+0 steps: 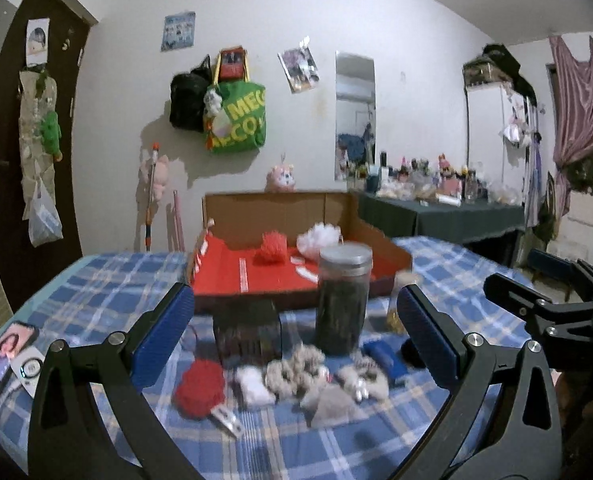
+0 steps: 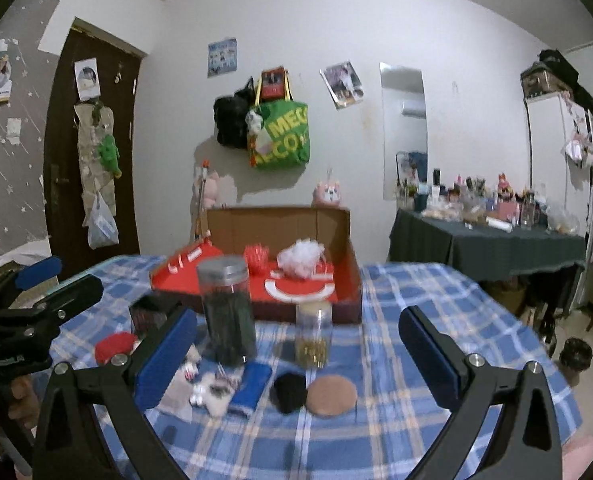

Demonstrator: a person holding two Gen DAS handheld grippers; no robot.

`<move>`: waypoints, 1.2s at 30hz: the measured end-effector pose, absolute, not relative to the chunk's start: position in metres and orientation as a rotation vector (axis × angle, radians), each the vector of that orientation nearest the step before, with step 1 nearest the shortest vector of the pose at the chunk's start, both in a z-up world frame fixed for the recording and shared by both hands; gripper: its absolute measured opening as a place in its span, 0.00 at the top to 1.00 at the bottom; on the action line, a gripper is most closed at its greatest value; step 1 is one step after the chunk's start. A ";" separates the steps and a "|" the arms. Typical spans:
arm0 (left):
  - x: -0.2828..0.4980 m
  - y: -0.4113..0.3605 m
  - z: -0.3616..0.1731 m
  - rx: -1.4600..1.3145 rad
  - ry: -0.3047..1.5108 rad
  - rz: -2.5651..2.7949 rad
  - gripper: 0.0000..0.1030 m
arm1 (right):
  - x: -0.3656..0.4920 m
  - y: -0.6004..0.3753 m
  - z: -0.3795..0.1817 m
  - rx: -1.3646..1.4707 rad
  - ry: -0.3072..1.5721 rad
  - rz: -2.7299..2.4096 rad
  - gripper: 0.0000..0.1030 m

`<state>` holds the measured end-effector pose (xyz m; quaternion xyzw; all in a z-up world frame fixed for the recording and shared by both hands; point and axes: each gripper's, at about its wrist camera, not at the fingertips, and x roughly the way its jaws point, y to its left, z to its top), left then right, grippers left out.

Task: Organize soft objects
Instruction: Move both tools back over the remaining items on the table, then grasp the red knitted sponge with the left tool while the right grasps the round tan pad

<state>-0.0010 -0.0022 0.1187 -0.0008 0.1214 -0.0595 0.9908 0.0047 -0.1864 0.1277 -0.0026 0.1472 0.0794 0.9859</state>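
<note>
Soft items lie in a row on the blue checked cloth: a red pompom (image 1: 196, 390), a white fluffy piece (image 1: 252, 386), a beige scrunchie (image 1: 296, 368), a grey plush (image 1: 348, 388), a blue pouch (image 2: 252, 388), a black pompom (image 2: 290, 392) and a brown round pad (image 2: 331, 394). Behind them an open cardboard box (image 1: 224, 268) with a red floor holds a red pompom (image 1: 270, 248) and a white pompom (image 1: 318, 238). My left gripper (image 1: 296, 336) hovers open above the row's left part. Open too, my right gripper (image 2: 296, 360) hangs over the black pompom and brown pad. Neither holds anything.
A tall dark jar (image 1: 342, 300), a small jar of gold bits (image 2: 313, 334) and a dark box (image 1: 248, 330) stand between the row and the cardboard box. A phone (image 1: 4, 354) lies at the table's left edge. A cluttered side table (image 2: 488, 236) stands at the right.
</note>
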 end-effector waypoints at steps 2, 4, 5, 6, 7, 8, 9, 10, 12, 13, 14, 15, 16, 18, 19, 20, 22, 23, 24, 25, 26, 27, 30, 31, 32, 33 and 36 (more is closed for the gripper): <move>0.002 -0.002 0.109 0.000 0.271 -0.112 0.00 | 0.009 -0.185 0.116 -0.001 0.330 0.157 0.00; 0.006 -0.003 0.099 -0.007 0.309 -0.112 0.00 | 0.014 -0.187 0.104 0.021 0.370 0.161 0.00; 0.008 -0.002 0.094 -0.014 0.326 -0.116 0.00 | 0.016 -0.187 0.100 0.030 0.382 0.164 0.00; 0.010 -0.002 0.090 -0.022 0.342 -0.118 0.00 | 0.018 -0.188 0.095 0.039 0.402 0.162 0.00; 0.013 -0.002 0.085 -0.025 0.360 -0.116 0.00 | 0.020 -0.188 0.092 0.043 0.411 0.159 0.00; 0.014 -0.001 0.083 -0.026 0.369 -0.113 0.00 | 0.021 -0.189 0.087 0.046 0.425 0.157 0.00; 0.016 -0.001 0.079 -0.025 0.383 -0.109 0.00 | 0.023 -0.189 0.082 0.051 0.442 0.156 0.00; 0.017 -0.001 0.075 -0.026 0.395 -0.102 0.00 | 0.024 -0.189 0.079 0.054 0.451 0.156 0.00; 0.021 0.001 0.066 -0.034 0.424 -0.096 0.00 | 0.027 -0.190 0.071 0.057 0.476 0.153 0.00; 0.023 0.002 0.062 -0.039 0.437 -0.097 0.00 | 0.028 -0.190 0.068 0.057 0.488 0.151 0.00; 0.024 0.002 0.059 -0.044 0.453 -0.099 0.00 | 0.029 -0.190 0.066 0.056 0.495 0.150 0.00; 0.026 0.004 0.055 -0.053 0.469 -0.100 0.00 | 0.030 -0.190 0.063 0.055 0.505 0.148 0.00; 0.028 0.004 0.054 -0.058 0.477 -0.100 0.00 | 0.031 -0.190 0.060 0.055 0.515 0.148 0.00; 0.030 0.005 0.049 -0.061 0.493 -0.097 0.00 | 0.033 -0.190 0.056 0.055 0.529 0.148 0.00; 0.032 0.005 0.048 -0.061 0.499 -0.096 0.00 | 0.034 -0.190 0.055 0.055 0.534 0.147 0.00; 0.032 0.005 0.047 -0.061 0.504 -0.095 0.00 | 0.035 -0.190 0.053 0.054 0.539 0.145 0.00; 0.034 0.006 0.045 -0.059 0.513 -0.096 0.00 | 0.037 -0.191 0.051 0.056 0.549 0.145 0.00; 0.035 0.006 0.045 -0.057 0.517 -0.097 0.00 | 0.039 -0.191 0.050 0.058 0.556 0.147 0.00; 0.036 0.007 0.044 -0.055 0.521 -0.095 0.00 | 0.040 -0.192 0.049 0.058 0.562 0.148 0.00; 0.037 0.007 0.044 -0.051 0.526 -0.093 0.00 | 0.042 -0.192 0.048 0.057 0.566 0.149 0.00; 0.037 0.009 0.044 -0.047 0.528 -0.089 0.00 | 0.043 -0.193 0.048 0.054 0.572 0.151 0.00; 0.038 0.012 0.045 -0.044 0.530 -0.085 0.00 | 0.045 -0.194 0.047 0.050 0.580 0.153 0.00; 0.043 0.022 0.046 -0.036 0.548 -0.076 0.00 | 0.050 -0.198 0.048 0.037 0.605 0.159 0.00; 0.044 0.027 0.047 -0.036 0.557 -0.075 0.00 | 0.053 -0.201 0.048 0.033 0.618 0.163 0.00; 0.046 0.031 0.047 -0.039 0.566 -0.074 0.00 | 0.056 -0.204 0.047 0.030 0.628 0.166 0.00; 0.048 0.037 0.047 -0.046 0.576 -0.072 0.00 | 0.057 -0.206 0.047 0.028 0.636 0.169 0.00; 0.053 0.053 0.047 -0.062 0.616 -0.076 0.00 | 0.066 -0.217 0.045 0.027 0.677 0.182 0.00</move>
